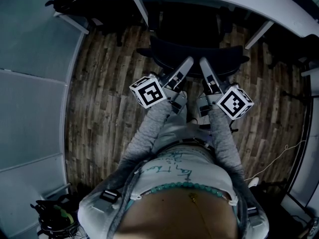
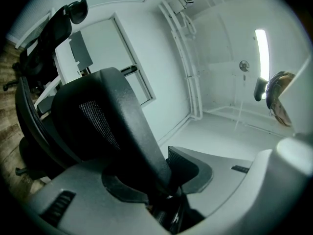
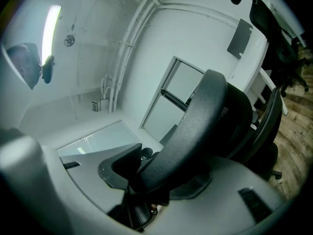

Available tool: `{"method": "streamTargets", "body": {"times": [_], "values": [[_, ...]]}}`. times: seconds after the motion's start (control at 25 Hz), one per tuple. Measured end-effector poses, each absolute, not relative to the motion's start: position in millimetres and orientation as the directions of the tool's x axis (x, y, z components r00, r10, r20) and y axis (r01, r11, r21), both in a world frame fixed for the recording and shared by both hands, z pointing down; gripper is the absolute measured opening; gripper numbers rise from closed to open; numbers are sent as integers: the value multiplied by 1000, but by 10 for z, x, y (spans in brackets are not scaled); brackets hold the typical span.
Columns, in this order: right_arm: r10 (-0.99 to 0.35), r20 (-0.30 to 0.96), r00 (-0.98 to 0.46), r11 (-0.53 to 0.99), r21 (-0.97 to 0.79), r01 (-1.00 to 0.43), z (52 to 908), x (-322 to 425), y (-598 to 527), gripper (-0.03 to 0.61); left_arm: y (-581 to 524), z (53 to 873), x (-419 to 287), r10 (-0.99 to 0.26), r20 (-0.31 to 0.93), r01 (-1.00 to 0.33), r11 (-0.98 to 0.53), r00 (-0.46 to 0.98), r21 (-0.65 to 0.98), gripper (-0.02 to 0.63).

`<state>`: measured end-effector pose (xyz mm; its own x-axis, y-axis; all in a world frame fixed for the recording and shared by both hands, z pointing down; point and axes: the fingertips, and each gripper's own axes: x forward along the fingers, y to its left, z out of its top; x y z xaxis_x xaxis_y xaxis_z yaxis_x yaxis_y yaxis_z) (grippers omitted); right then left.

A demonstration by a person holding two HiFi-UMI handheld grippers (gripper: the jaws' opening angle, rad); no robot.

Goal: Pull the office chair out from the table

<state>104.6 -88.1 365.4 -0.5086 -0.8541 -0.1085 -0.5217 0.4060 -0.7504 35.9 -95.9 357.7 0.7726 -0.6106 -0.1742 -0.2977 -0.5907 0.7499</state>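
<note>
Now | left claw (image 1: 185,63) + right claw (image 1: 204,63): 2 clamped | office chair (image 1: 225,59): 1

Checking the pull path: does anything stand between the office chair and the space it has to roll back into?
Nothing visible blocks it. The left gripper and right gripper are clamped on the office chair at its backrest, and between the chair and the person only wood floor shows.
</note>
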Motion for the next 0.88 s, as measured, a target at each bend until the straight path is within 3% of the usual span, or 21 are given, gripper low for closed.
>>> {"method": "streamTargets", "body": {"times": [0.88], "values": [[-832,-93,-547,419,-751,-510,3662,994,-374,179,-449,3577,309,-617,-202,-286,-598,761,749,149]]}}
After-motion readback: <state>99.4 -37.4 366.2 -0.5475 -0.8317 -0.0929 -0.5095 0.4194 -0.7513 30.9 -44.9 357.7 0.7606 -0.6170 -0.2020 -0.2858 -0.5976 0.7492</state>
